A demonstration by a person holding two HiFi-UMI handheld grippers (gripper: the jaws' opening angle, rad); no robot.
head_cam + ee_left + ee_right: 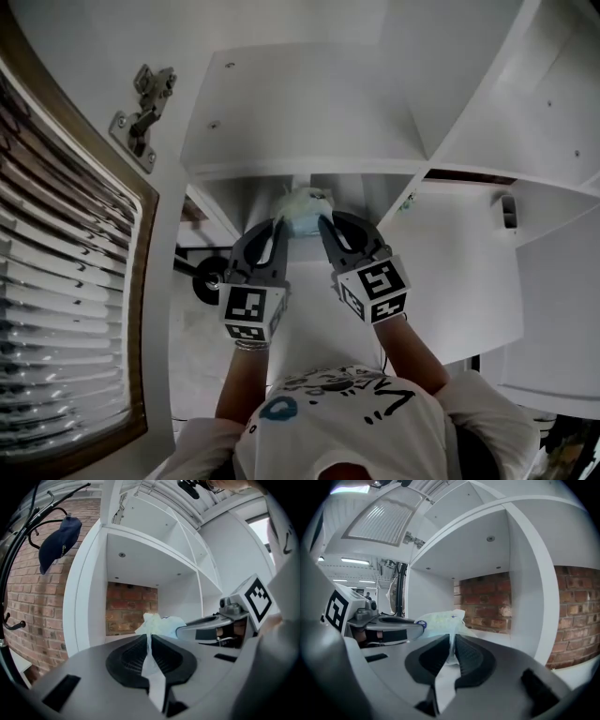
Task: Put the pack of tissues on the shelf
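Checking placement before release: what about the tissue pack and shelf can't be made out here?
- Head view: pale plastic-wrapped tissue pack partly hidden behind left gripper and right gripper.
- Both gripper views: pack's underside against white shelf, hidden by black pads.
- Pack's print: too small.

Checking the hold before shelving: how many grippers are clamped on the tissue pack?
2. The left gripper pinches the tissue pack by the wrapper at its left end; the right gripper pinches the right end. No other gripper is in view.
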